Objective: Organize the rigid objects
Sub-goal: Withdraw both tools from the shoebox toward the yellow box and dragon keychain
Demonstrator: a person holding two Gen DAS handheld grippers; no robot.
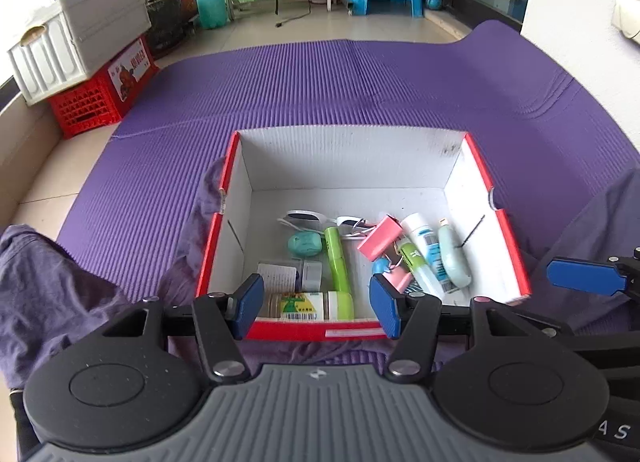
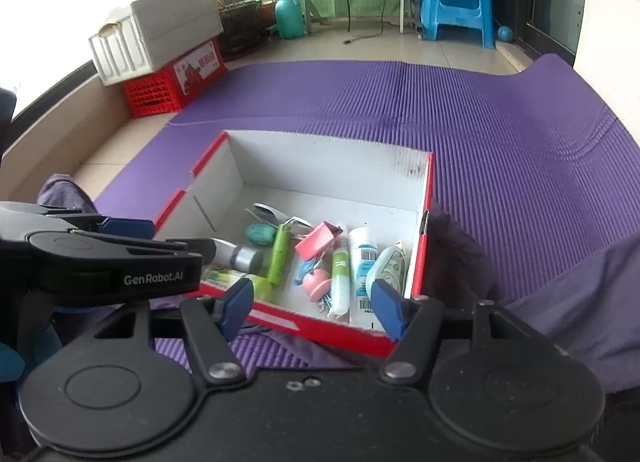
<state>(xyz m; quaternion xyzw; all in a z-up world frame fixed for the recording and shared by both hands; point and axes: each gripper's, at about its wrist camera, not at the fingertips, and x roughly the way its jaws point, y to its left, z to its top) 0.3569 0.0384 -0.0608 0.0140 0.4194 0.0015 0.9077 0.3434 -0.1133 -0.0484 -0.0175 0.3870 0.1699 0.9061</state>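
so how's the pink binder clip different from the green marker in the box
The pink binder clip is short and wedge-shaped with metal wire handles; the green marker is a long, slim cylinder. The clip sits propped on the tubes at the right of the box; the marker lies flat on the floor nearer the middle. Both lie loose inside the box, and neither gripper touches them.

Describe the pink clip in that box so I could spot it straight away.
Start at the red-edged white cardboard box on the ribbed purple foam mat. Among the small things on its floor, the large pink metal binder clip lies right of centre, beside the white tube with blue print. It is the biggest pink, wedge-shaped thing there.
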